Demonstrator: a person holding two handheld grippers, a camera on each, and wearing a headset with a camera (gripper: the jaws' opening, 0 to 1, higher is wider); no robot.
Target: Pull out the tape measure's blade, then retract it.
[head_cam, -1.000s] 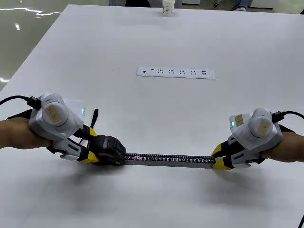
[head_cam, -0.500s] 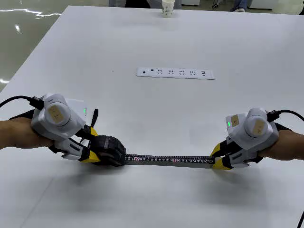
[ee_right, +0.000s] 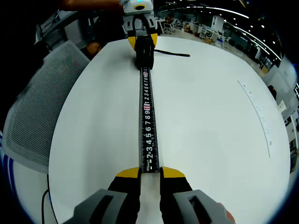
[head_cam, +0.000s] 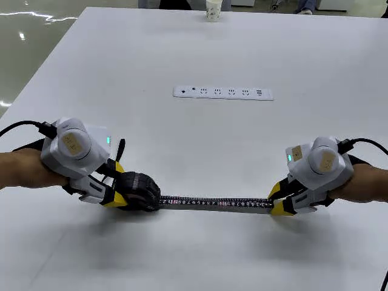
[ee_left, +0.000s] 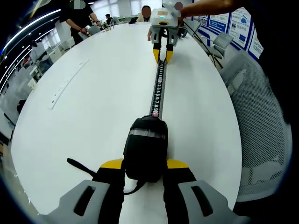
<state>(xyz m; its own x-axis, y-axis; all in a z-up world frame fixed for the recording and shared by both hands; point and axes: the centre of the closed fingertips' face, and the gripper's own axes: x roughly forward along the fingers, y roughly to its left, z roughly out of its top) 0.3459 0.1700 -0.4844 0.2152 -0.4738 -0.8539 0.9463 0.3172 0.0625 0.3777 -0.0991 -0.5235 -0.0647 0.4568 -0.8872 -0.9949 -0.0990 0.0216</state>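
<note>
A black tape measure case (head_cam: 139, 190) rests on the white table (head_cam: 200, 48) at the lower left, and my left gripper (head_cam: 121, 193) is shut on it. The same case (ee_left: 146, 148) sits between the yellow-tipped fingers (ee_left: 112, 164) in the left gripper view. Its black blade (head_cam: 215, 202) with white numbers lies flat along the table toward the right. My right gripper (head_cam: 277, 201) is shut on the blade's end. In the right gripper view the blade (ee_right: 146, 126) runs from my right gripper (ee_right: 150, 173) straight to the far case (ee_right: 144, 51).
A white power strip (head_cam: 222, 93) lies across the table's middle. A paper cup (head_cam: 214, 10) stands at the far edge. A mesh office chair (ee_left: 254, 116) is beside the table. The case's black wrist strap (ee_right: 173, 54) trails on the tabletop.
My right gripper has drifted slightly left toward the case, so the exposed blade is a little shorter. The left gripper and case have stayed put.
</note>
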